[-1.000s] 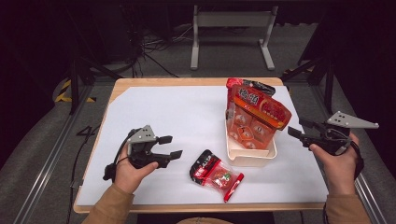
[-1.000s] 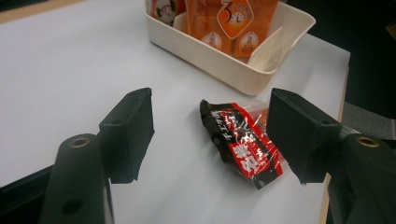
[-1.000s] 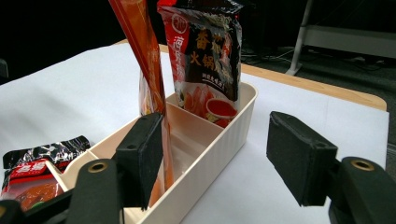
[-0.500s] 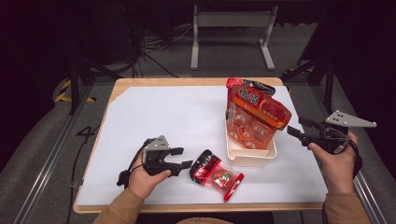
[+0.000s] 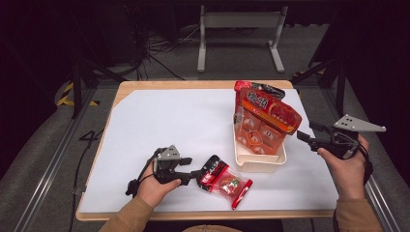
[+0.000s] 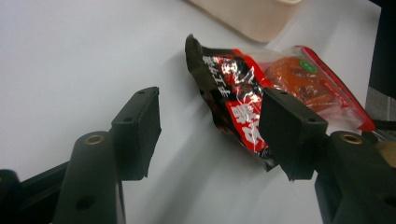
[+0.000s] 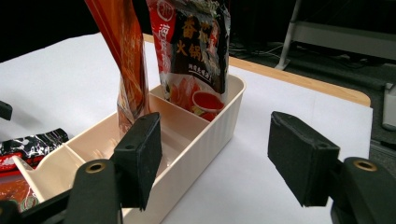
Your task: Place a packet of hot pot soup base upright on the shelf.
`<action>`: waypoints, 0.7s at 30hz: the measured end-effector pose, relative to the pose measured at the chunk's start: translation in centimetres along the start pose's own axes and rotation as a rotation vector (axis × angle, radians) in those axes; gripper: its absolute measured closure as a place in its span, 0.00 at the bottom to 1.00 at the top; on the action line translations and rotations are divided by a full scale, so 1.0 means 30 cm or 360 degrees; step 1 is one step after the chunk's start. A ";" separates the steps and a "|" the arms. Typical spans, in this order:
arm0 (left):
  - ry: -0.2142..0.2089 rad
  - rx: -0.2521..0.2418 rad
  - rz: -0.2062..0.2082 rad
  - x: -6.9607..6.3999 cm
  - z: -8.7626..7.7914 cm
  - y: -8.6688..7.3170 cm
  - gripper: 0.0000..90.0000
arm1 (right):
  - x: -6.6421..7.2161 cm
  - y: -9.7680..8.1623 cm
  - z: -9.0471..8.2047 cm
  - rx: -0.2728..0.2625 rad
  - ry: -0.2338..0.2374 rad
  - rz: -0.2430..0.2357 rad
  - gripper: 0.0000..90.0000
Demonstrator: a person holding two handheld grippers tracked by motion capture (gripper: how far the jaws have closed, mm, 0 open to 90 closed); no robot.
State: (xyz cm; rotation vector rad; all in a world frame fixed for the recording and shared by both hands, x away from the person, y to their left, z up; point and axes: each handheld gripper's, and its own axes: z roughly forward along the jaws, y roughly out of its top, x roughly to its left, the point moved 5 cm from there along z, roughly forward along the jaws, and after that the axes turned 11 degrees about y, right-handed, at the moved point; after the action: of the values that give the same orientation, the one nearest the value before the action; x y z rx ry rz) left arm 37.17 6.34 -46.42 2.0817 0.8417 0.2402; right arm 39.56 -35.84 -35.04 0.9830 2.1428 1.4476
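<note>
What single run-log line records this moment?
left tongs: closing, open around the flat sauce packet's black end, not gripping | right tongs: open beside cream bin | two pouches upright in bin

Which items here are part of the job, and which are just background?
In play: red snack packet at the open left gripper; cream bin; two pouches standing in it.
Background: right gripper, open, off the bin; metal stand; floor cables.

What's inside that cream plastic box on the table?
Two tall sauce pouches stand in the cream box: an orange one and a darker one behind it. The near compartment looks empty. The pouches hide the box floor beneath them.
</note>
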 end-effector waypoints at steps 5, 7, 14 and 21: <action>-0.0013 0.0021 -0.0014 -0.006 0.013 -0.008 0.44 | -0.002 -0.003 0.004 0.0011 -0.0003 -0.0005 0.39; -0.0031 0.0037 -0.0005 -0.015 0.022 -0.012 0.44 | -0.002 -0.004 0.005 0.0010 -0.0002 -0.0001 0.39; -0.0080 0.0107 -0.0004 -0.026 0.047 -0.027 0.41 | -0.001 -0.007 0.012 0.0018 0.0005 0.0000 0.39; -0.0143 0.0153 0.0005 -0.042 0.064 -0.036 0.41 | 0.000 -0.010 0.017 0.0021 0.0013 0.0000 0.39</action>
State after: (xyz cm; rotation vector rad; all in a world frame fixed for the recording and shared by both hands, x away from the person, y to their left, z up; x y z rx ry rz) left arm 36.55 4.72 -48.27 2.1665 0.8097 0.1089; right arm 39.79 -35.59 -35.50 0.9837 2.1608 1.4416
